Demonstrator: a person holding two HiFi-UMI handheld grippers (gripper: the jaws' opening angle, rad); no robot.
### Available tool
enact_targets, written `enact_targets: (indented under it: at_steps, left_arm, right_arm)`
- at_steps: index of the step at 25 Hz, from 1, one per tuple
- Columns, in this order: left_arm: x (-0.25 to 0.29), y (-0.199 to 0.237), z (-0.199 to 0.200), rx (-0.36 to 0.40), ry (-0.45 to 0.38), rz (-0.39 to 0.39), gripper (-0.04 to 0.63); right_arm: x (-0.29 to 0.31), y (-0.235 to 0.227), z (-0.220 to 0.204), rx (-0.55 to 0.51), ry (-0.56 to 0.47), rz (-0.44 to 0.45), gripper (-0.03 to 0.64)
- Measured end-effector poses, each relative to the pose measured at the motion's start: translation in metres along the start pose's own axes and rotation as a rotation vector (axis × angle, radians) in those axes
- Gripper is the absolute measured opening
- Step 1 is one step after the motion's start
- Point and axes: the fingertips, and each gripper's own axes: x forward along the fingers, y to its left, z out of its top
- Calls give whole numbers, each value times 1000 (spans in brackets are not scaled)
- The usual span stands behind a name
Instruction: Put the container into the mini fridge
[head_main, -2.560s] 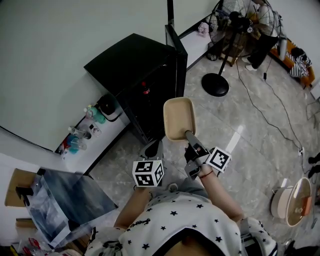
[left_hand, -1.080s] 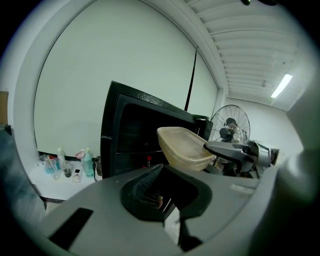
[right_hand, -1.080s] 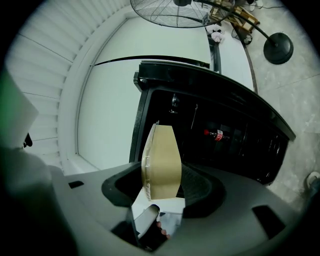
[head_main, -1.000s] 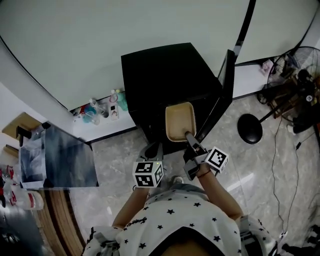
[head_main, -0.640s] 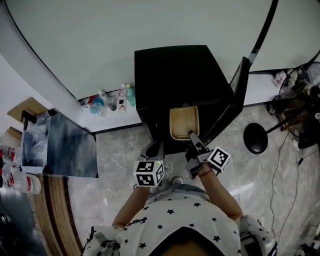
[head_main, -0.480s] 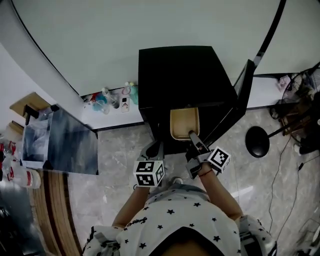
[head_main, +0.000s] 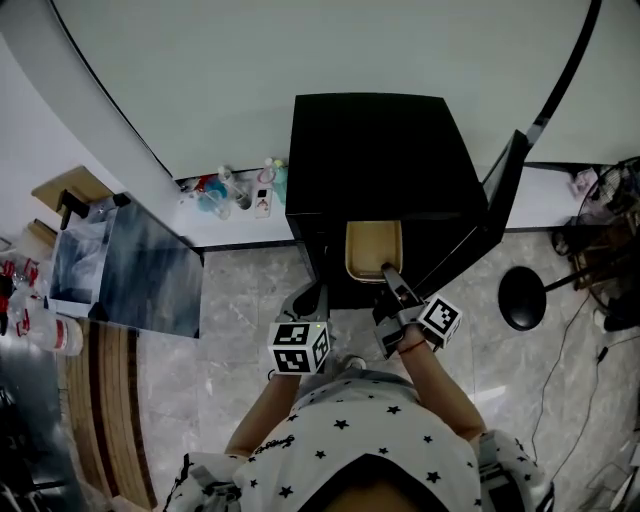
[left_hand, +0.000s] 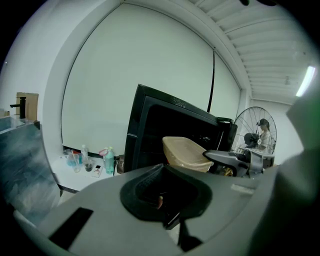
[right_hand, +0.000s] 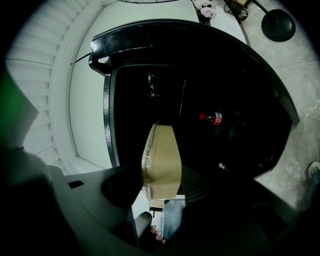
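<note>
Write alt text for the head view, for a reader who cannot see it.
Seen from above, the right gripper holds a tan container at the open front of a black mini fridge, whose door stands swung to the right. The left gripper is beside it with nothing in its jaws, above a grey floor.

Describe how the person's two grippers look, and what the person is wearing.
The left gripper and the right gripper have grey moulded bodies with darker jaw pads. Each carries a white cube with black square markers: left cube, right cube. The person wears a white top dotted with dark stars and a thin red band at the right wrist.
</note>
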Motion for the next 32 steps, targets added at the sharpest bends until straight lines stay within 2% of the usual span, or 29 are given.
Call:
enact_targets:
  at_steps: [18,32]
  left_arm:
    - [-2,6,-3,-14,-2,61,12]
    - [6,11,2,-14,-9,68,12]
  right_arm:
    - [18,-13,13,89,5,14,215]
    - [50,-17,32,63,-9,13,216]
